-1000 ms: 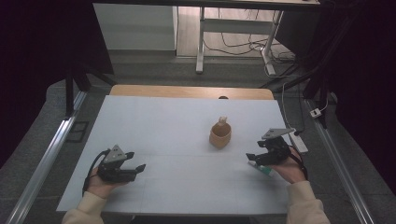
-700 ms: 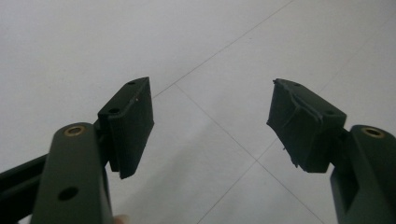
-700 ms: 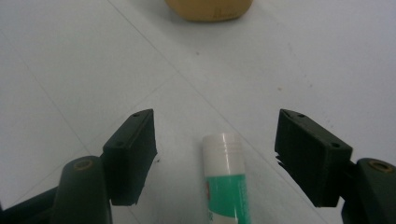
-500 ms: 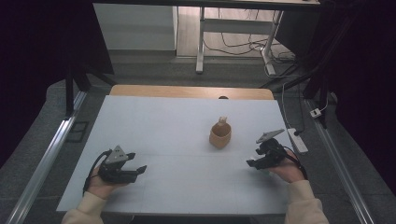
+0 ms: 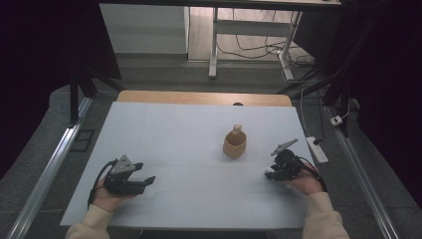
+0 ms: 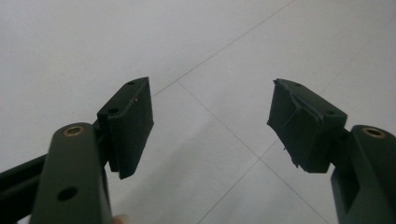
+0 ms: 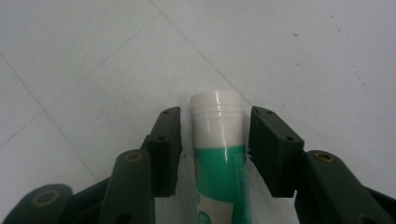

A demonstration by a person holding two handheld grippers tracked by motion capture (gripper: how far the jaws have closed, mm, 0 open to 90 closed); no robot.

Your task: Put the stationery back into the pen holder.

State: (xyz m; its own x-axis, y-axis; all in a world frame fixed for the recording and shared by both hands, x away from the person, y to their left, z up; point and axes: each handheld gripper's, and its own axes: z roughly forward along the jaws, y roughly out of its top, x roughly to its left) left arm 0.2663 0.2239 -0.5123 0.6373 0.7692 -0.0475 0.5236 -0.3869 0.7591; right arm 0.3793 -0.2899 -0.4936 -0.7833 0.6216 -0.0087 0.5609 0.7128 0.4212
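A tube (image 7: 219, 158) with a white cap and green body lies on the white table (image 5: 189, 129); in the high view its cap end (image 5: 269, 175) peeks out beside the gripper. My right gripper (image 7: 215, 140) straddles it near the cap. Its jaws have just been closing, and a thin gap still shows between each pad and the tube. In the high view the right gripper (image 5: 276, 172) sits low at the table's right. A tan cup (image 5: 234, 144) with a pale stick in it stands just behind and to its left. My left gripper (image 5: 146, 182) rests at the front left, jaws wide, nothing between them (image 6: 210, 121).
A white power strip (image 5: 317, 149) lies off the table's right edge beside a metal rail. A wooden strip (image 5: 199, 97) borders the table's far edge. Bare white surface spreads between the two hands and in front of the cup.
The right gripper has sunk toward the table and its jaws have narrowed around the tube. The left hand and the cup have stayed put.
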